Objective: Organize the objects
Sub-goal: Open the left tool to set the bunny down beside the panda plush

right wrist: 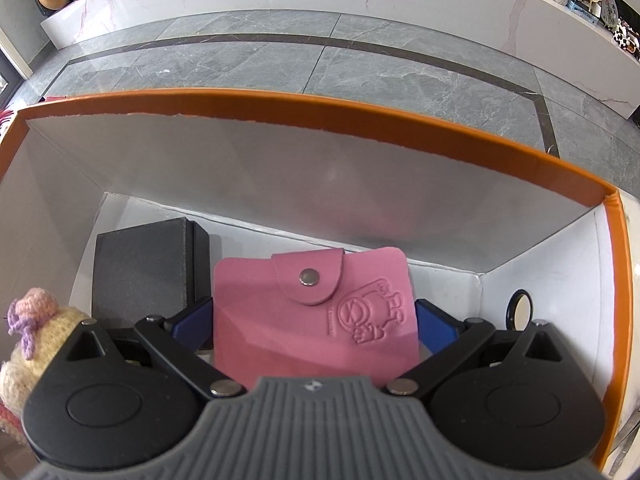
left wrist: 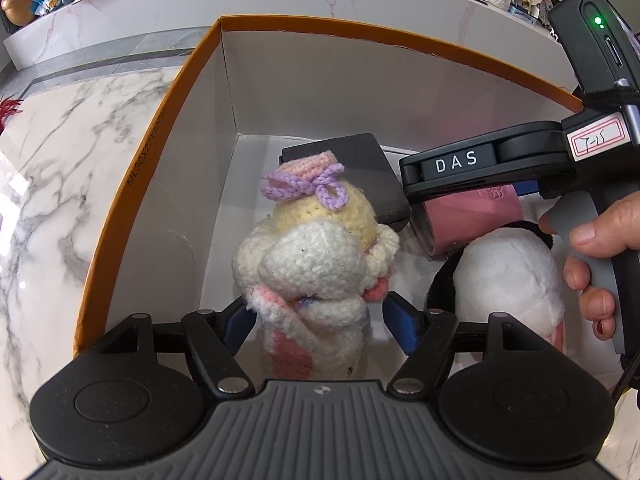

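Nearest the left wrist camera, the left tongs (left wrist: pixel 318 316) are standing wide around the crocheted doll (left wrist: pixel 316 264), their blue pads clear of its sides, so it is sitting free inside the orange box (left wrist: pixel 140 184). The doll is looking light, soft and squashy; gripping low around its body should be holding better than pinching the yarn bow. Just beside it, the right tongs (right wrist: pixel 314 326) are clamping the pink wallet (right wrist: pixel 316 312) by its two edges; it is looking thin, bendy and slightly slick, best held across its width. Farther back, a black case (right wrist: pixel 148 264) is lying near the rear wall.
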